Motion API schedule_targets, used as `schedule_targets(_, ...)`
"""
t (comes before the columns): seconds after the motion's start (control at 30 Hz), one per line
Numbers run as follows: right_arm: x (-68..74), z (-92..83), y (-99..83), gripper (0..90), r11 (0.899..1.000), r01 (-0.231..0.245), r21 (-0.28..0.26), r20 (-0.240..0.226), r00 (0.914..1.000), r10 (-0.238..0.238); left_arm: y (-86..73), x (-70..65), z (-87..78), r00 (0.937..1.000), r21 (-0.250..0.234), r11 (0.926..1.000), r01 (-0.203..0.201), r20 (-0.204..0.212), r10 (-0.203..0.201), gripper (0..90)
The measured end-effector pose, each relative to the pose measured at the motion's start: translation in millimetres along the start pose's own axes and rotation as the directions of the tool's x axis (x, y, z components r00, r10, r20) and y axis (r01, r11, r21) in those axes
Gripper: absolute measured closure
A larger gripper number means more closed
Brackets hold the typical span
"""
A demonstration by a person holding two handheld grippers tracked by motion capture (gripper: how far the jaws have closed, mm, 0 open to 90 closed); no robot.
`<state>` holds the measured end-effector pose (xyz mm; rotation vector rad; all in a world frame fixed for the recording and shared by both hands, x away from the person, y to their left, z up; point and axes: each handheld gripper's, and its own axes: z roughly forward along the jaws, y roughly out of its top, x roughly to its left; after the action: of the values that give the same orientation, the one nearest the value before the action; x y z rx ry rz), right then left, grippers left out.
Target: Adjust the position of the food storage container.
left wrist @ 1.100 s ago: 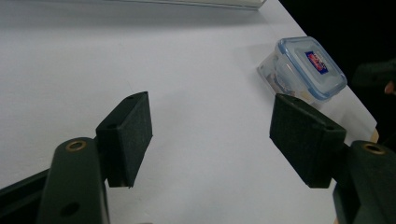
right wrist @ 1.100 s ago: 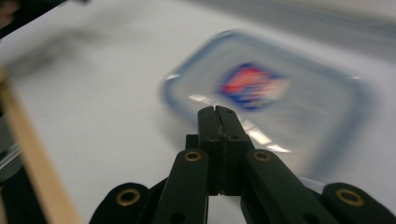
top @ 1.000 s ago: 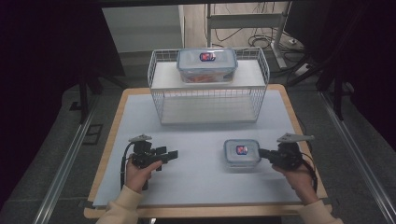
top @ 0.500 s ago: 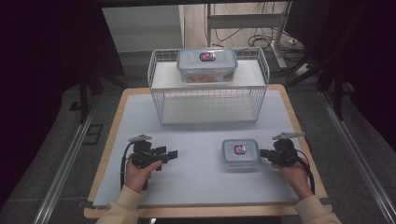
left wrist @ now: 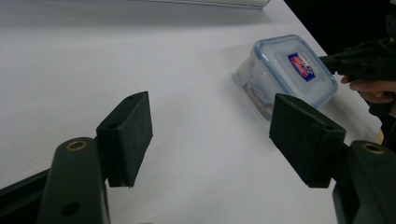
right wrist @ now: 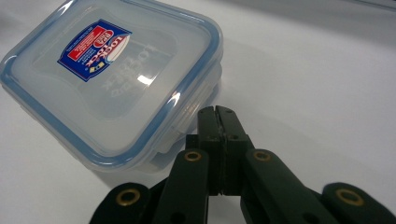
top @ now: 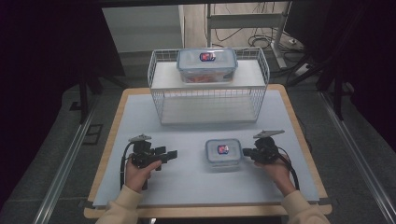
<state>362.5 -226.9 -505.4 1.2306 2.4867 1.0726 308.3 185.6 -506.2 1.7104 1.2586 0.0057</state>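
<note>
Box (top: 223, 153) sits on the near right part of the table (top: 140, 116), and the right gripper (top: 247, 152) is at its right side with jaws pressed together, tips touching the box wall under the lid rim. The left gripper (top: 172, 154) is well apart to the left, jaws wide and empty, so the right hand is much nearer.

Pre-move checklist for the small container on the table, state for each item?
1. Left tool open, nothing held: ok.
2. Right tool shut, pads together at the small container edge: ok for a push, not ok for a grasp.
3. Right tool touching the container: cannot tell.
4. Container lid seated flat: ok; latches locked: cannot tell.
5. Table free between left tool and container: ok.
6. Wire rack lower shelf free; large container sits on top: ok.
</note>
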Motion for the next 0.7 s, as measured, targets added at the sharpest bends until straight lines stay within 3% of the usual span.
schedule_targets(0.33, 21.1, 17.5, 8.9, 89.9, 0.999, 0.042, 0.012, -0.043, 0.9982, -0.041, -0.4, 0.0, 0.7, 1.0, 0.004, 0.9999, -0.01, 0.0, 0.01, 29.6)
schedule_targets(0.5, 17.5, 13.9, 8.5, 89.9, 1.0, 0.029, -0.002, -0.036, 0.9989, -0.03, -0.5, -0.8, 0.2, 0.9999, 0.002, 1.0, -0.01, -0.003, 0.01, 29.6)
schedule_targets(0.7, 8.4, -3.9, 5.7, 89.9, 0.999, 0.0, -0.052, -0.041, 0.9992, -0.002, -0.5, -1.3, 0.3, 0.9999, 0.002, 0.9999, -0.012, -0.006, 0.012, 29.6)
